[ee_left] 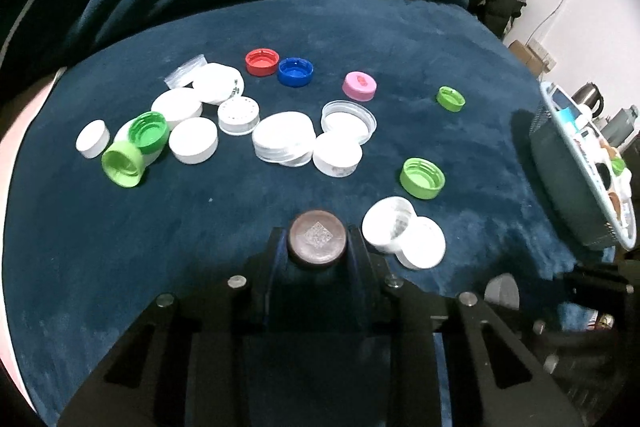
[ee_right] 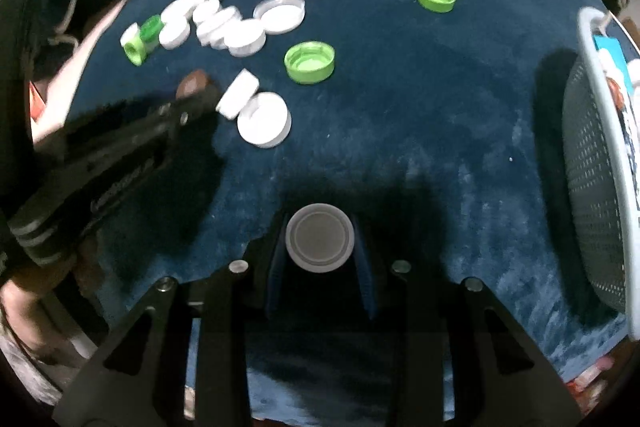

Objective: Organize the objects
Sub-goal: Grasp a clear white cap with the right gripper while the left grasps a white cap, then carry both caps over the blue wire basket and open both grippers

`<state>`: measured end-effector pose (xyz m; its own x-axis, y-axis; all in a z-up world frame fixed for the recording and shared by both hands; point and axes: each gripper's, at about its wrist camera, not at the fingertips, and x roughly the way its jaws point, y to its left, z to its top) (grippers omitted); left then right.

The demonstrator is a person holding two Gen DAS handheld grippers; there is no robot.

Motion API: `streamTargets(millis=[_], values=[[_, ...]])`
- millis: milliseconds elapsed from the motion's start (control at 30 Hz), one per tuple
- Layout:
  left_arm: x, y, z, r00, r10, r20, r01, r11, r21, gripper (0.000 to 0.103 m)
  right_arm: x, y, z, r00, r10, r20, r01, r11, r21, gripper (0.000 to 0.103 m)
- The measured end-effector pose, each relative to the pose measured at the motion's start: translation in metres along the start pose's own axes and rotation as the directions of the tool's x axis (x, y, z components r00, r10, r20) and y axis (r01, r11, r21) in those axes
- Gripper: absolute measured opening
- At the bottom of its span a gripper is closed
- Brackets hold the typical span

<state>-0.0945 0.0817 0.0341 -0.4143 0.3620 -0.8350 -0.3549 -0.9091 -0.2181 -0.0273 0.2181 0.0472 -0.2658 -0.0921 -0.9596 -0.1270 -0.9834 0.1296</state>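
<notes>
The basket stands to the right of my right hand-held gripper, already holding several lids, so I judge it the collection point. Loose caps lie ahead on the blue blanket. My left hand-held gripper clamps a brown cap; my right clamps a grey-white cap, both ready for transfer

Caps scattered on blanket; basket right.
</notes>
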Motion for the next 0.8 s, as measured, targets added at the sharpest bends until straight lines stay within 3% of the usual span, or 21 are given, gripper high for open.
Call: streamTargets(millis=[433, 667, 800], values=[[-0.041, -0.038, 0.003, 0.998, -0.037, 0.056, 0.033, 0.997, 0.068, 0.03, -0.048, -0.018, 0.012, 0.987, 0.094, 0.132, -0.11, 0.986, 0.124, 0.032], [-0.049, -0.085, 0.021, 0.991, -0.108, 0.08, 0.099, 0.99, 0.103, 0.03, -0.091, -0.048, 0.007, 0.975, 0.089, 0.205, -0.127, 0.975, 0.181, 0.032], [-0.06, -0.125, 0.034, 0.981, -0.161, 0.107, 0.144, 0.978, 0.149, 0.03, -0.123, -0.073, 0.006, 0.97, 0.031, 0.241, -0.081, 0.977, 0.2, 0.032]])
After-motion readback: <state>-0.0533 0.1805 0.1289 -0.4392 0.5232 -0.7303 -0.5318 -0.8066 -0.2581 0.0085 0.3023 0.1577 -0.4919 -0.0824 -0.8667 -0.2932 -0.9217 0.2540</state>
